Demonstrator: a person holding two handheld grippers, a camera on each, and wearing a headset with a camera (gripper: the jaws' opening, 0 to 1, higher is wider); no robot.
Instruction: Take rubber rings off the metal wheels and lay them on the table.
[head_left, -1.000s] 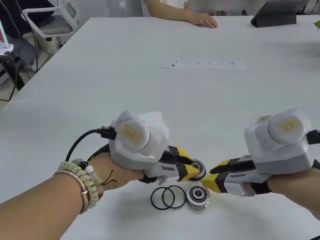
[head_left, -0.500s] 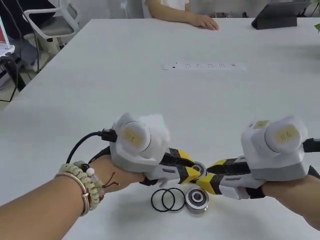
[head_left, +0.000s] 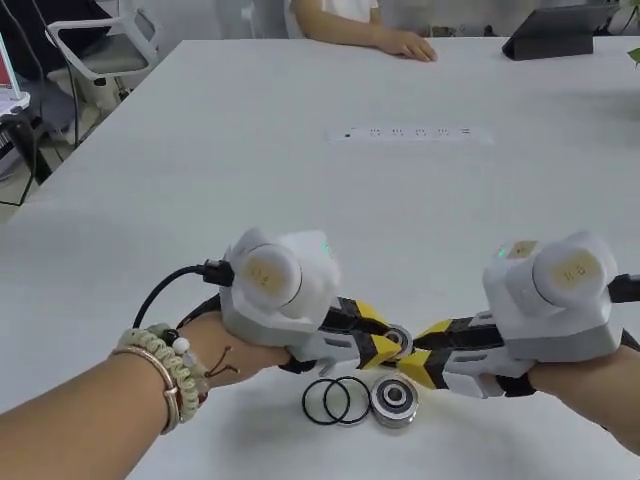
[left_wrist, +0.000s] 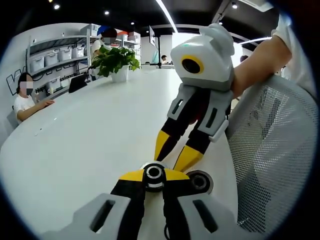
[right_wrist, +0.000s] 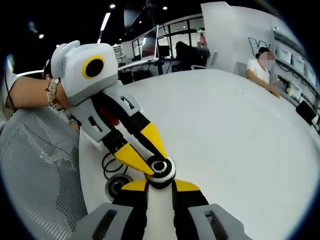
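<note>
A small metal wheel (head_left: 398, 339) hangs just above the table, and my left gripper (head_left: 382, 345) is shut on it. In the left gripper view the wheel (left_wrist: 153, 173) sits between my yellow tips. My right gripper (head_left: 417, 361) meets it from the opposite side, its tips closed on the wheel's (right_wrist: 163, 169) near edge. Below them on the table lie two black rubber rings (head_left: 335, 398), overlapping. A second metal wheel (head_left: 394, 398) lies flat just right of them.
A white power strip (head_left: 410, 131) lies mid-table. A person's hand (head_left: 405, 42) rests at the far edge, with a dark tablet stand (head_left: 555, 28) at the far right. An office chair (head_left: 100, 45) stands beyond the table's left side.
My right gripper has edged left, closing in on the wheel held by the left gripper. Both grippers sit slightly lower. The rings and second wheel on the table have not moved.
</note>
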